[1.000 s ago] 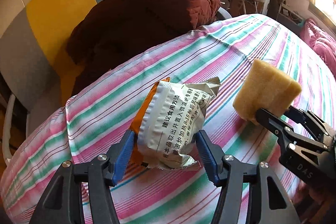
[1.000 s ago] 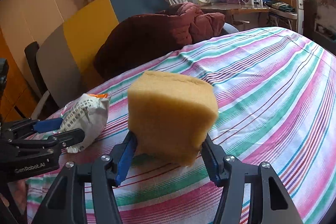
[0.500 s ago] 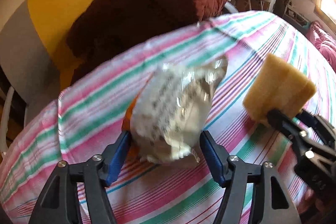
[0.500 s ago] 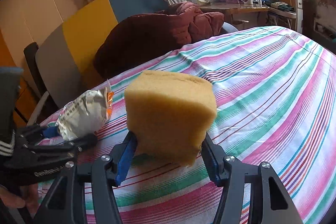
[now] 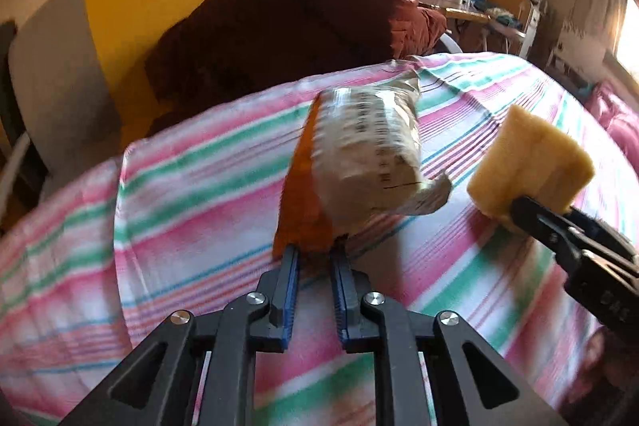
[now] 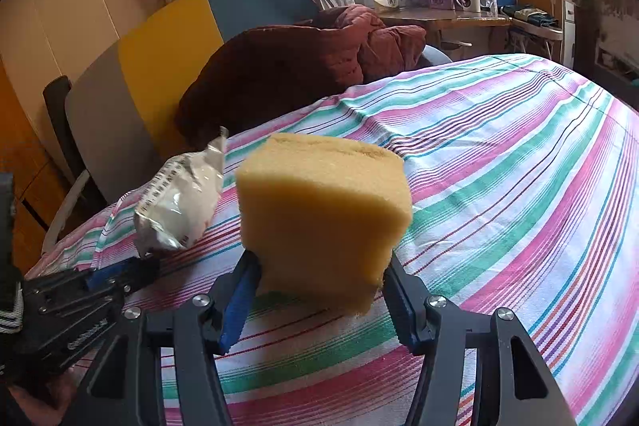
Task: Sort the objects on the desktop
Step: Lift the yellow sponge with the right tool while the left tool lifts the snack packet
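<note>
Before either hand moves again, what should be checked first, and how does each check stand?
1. Left gripper shut on the crinkly silver-and-orange snack packet: ok, pinching its lower end.
2. Packet clear of the striped pink, green and white cloth: cannot tell, blurred.
3. Right gripper shut on the yellow foam sponge block: ok, squeezed between both fingers.
4. Packet and sponge apart: ok, a gap shows.
5. Drop-off place for either item in view: not ok, none visible.
</note>
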A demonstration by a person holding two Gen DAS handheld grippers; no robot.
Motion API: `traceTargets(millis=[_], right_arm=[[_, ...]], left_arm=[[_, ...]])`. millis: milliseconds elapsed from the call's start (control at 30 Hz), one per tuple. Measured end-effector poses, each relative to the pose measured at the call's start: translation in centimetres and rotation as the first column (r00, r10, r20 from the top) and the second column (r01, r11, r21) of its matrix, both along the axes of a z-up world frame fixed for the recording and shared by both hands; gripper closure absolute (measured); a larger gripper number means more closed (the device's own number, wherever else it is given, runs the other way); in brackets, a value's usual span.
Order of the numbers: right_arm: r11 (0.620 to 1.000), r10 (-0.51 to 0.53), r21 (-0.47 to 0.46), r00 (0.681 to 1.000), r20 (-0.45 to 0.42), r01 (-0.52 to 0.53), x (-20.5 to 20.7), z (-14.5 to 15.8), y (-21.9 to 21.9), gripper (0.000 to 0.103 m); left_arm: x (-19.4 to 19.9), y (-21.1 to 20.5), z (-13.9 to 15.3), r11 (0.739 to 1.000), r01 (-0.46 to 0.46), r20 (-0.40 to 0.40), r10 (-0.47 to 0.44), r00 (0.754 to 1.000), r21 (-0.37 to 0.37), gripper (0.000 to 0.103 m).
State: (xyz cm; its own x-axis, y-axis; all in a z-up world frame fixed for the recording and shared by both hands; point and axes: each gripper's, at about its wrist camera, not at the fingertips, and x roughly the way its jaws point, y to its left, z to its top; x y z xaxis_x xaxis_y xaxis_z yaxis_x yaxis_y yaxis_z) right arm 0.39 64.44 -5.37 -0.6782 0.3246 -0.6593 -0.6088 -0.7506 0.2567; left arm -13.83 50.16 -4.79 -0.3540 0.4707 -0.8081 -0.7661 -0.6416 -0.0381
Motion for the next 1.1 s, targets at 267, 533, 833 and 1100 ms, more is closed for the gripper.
traceTargets(millis=[267, 533, 833, 1100], right_arm=[[1.000, -0.002, -0.018, 1.000, -0.017, 0.002, 0.3, 0.0, 0.2, 0.043], [0.999, -0.001, -0.037, 1.000, -0.032, 0.000, 0.4, -0.1, 0.5, 0.043], [0.999, -0.001, -0.044, 1.000, -0.030, -0.001, 0.2, -0.4, 0.6, 0.042], [1.000, -0.004, -0.020, 1.000, -0.019, 0.004, 0.0, -0.3, 0.3, 0.044]], left_arm=[[-1.8, 0.4, 5.1, 0.961, -0.031, 0.145, -0.009, 0.989, 0.275, 0.030], [-1.2, 6.8, 4.6, 0.987, 0.160, -0.003, -0.160, 0.987, 0.007, 0.027], [0.6, 8.6, 1.3, 0.950, 0.280, -0.068, -0.291, 0.954, -0.136, 0.035], [1.0, 6.2, 0.8, 0.982, 0.178, -0.065, -0.182, 0.981, -0.054, 0.042]])
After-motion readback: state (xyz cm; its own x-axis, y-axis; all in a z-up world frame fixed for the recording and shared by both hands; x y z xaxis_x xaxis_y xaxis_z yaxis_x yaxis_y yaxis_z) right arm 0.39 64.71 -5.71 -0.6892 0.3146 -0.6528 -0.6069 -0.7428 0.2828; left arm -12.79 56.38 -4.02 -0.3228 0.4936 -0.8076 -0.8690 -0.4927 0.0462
